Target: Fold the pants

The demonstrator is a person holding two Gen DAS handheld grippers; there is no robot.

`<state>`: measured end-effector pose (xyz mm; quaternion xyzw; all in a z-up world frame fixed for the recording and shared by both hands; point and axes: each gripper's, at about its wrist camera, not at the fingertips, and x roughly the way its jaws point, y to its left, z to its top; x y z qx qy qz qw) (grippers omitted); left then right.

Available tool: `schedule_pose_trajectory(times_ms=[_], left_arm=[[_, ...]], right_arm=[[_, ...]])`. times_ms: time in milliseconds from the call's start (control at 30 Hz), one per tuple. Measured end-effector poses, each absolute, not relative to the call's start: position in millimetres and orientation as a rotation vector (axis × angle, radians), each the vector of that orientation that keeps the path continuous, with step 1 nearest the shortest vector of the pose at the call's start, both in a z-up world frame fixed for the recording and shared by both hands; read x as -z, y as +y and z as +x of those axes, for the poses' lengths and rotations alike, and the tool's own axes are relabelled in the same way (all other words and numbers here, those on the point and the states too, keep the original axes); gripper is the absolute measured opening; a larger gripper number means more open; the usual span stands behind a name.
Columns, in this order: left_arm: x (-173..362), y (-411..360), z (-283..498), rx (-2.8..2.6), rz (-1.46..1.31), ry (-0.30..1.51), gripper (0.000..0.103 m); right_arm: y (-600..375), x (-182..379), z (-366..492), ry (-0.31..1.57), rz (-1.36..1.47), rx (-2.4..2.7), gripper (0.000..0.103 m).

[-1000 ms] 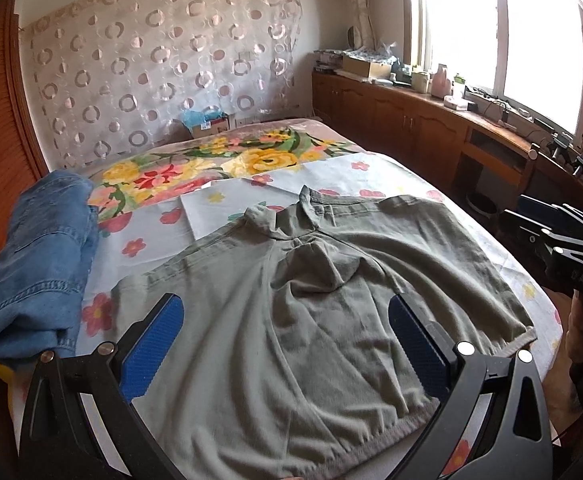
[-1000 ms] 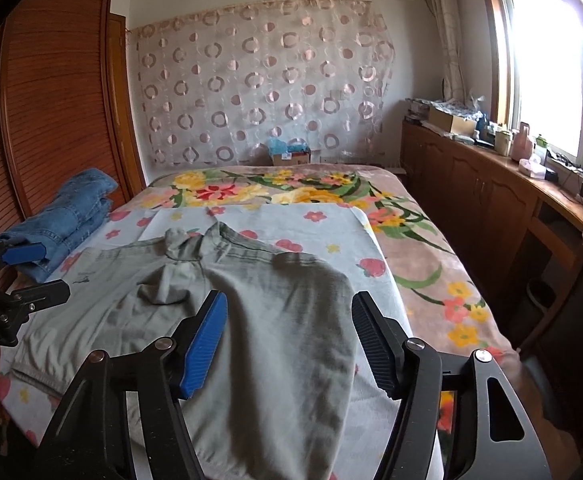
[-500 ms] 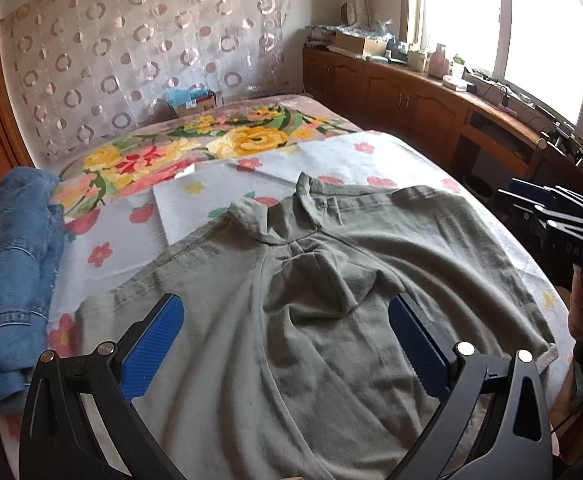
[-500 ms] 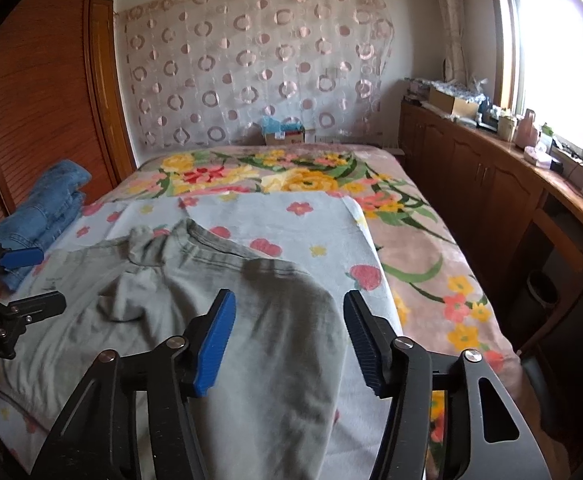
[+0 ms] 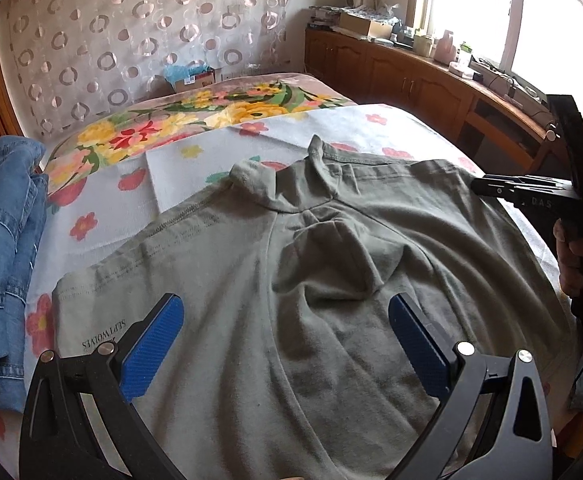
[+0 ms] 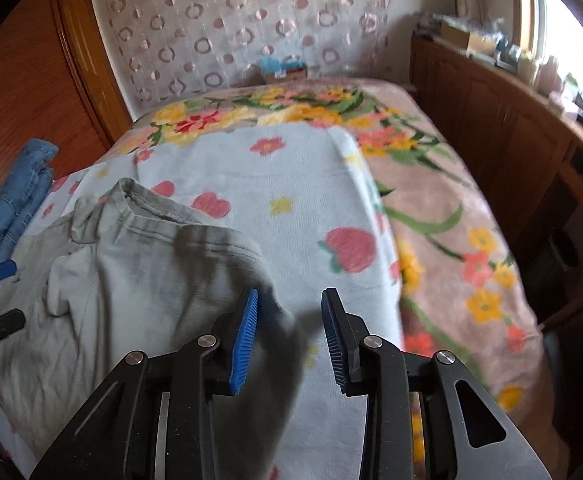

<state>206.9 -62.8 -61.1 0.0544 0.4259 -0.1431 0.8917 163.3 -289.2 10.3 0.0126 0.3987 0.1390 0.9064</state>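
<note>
Grey-green pants (image 5: pixel 299 280) lie spread on the bed (image 6: pixel 291 168), beside folded jeans (image 5: pixel 3 248). Left tool (image 5: pixel 287 340) hovers over them, jaws wide apart, gripping nothing. Right tool (image 6: pixel 289 334), jaws just narrowing but still apart, straddles the pants' edge without pinching it.

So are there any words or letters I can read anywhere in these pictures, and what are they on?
"SEPTWOLVES", printed upside down as the left wrist view sees it, on the grey-green pants near the waistband, at.
"DAS", on the black body of the right gripper, at; more letters may be cut off.
The small box at the head of the bed carries a label too small to read.
</note>
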Motion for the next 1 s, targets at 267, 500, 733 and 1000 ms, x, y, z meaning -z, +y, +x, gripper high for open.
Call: schedule_pose_trajectory(times_ms=[267,500,733,1000], left_arm=[[55.9,-55.4,199.9,0.291,0.106,0.869,0.103],[51.5,-48.9,190.0,0.286,0.096,0.853,0.103],[50.8,-42.6,185.2,0.281,0.090,0.847,0.103],[53.3,-38.7,183.1,0.277,0.085,0.853,0.103]], right_arm=[[-267.9,-46.4,119.2,0.750,-0.001,-0.402,0.005],[-236.4,-47.7,65.8,0.763,-0.082,-0.523,0.006],[-268.9,-62.5,44.4,0.717,-0.090,-0.467,0.026],[-264.0,-48.7,44.4,0.754,-0.116,-0.430,0.028]])
